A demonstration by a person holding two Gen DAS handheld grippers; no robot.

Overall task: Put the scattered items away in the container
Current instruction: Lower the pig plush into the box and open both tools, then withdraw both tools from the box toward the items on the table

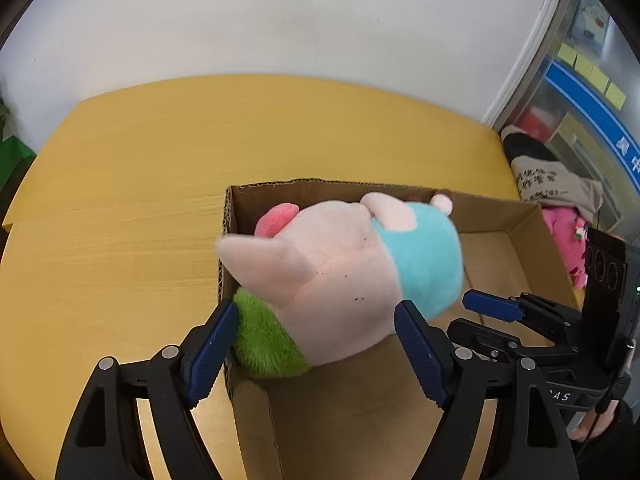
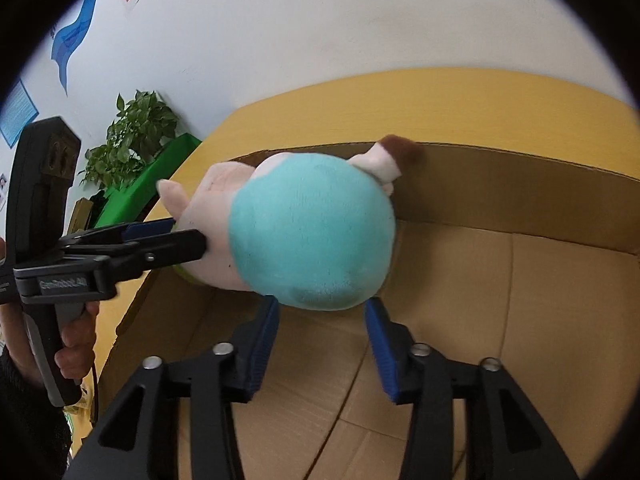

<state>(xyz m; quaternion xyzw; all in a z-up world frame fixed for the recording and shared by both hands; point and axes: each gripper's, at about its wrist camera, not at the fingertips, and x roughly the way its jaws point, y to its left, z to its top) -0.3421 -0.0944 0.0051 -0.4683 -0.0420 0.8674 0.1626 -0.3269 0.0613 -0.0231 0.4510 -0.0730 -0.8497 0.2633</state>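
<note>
A plush toy point(image 1: 344, 272), pink with a teal body and a green patch, is over the left end of an open cardboard box point(image 1: 500, 216) on a yellow table. My left gripper point(image 1: 320, 340) is open, one finger on each side of the toy's head end, apart from it. My right gripper point(image 2: 322, 336) is open just below the toy's teal body point(image 2: 312, 232), above the box floor point(image 2: 500, 320). The toy looks blurred. The left gripper also shows in the right wrist view point(image 2: 168, 240) beside the toy's head.
The yellow table point(image 1: 140, 200) stretches left of and behind the box. A white wall stands behind. A pink item point(image 1: 568, 236) and a beige cloth point(image 1: 552, 180) lie right of the box. A potted plant point(image 2: 132, 136) and green box stand beyond the table's left end.
</note>
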